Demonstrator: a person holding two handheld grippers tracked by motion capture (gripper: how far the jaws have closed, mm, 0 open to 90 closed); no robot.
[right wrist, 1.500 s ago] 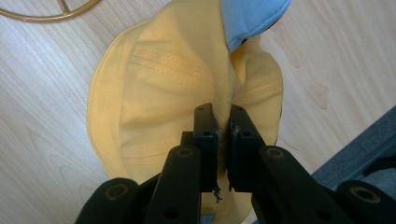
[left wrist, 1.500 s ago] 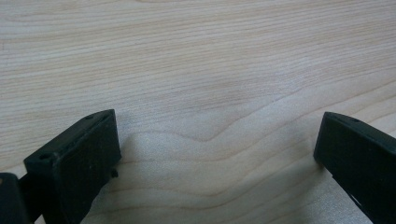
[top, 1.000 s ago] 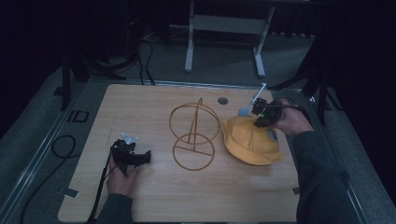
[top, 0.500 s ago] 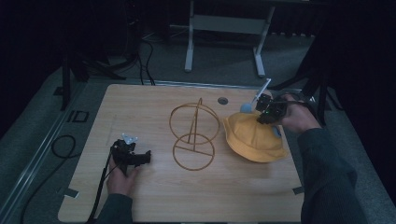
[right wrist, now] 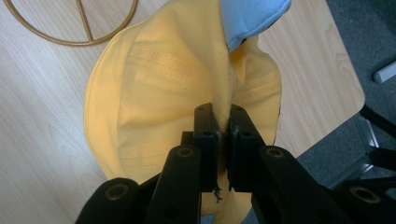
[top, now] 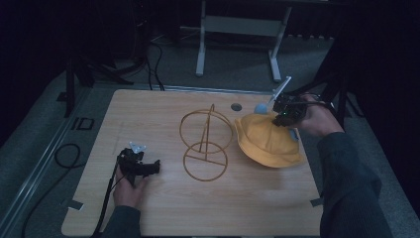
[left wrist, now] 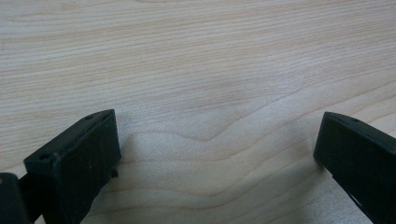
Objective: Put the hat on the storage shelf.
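A yellow hat [top: 267,144] lies on the right side of the wooden table [top: 148,109], beside a gold wire stand [top: 205,144] made of rings on an upright rod. My right gripper [top: 285,116] hangs over the hat's far edge. In the right gripper view its jaws are shut on a raised fold of the hat [right wrist: 154,93], and the right gripper [right wrist: 223,126] pinches the fabric tight. A light blue cloth piece [right wrist: 252,18] shows just past the fold. My left gripper [top: 148,167] rests low at the table's left, and the left gripper [left wrist: 215,149] is open over bare wood.
A small dark round hole [top: 236,106] sits in the table behind the stand. The stand's bottom ring [right wrist: 70,28] lies close to the hat's brim. Cables [top: 64,158] trail on the floor at left. A metal frame [top: 237,29] stands beyond the table's far edge.
My right gripper has risen a little with the hat fabric in its jaws, pulling that part of the hat up off the table. The left gripper has stayed where it was.
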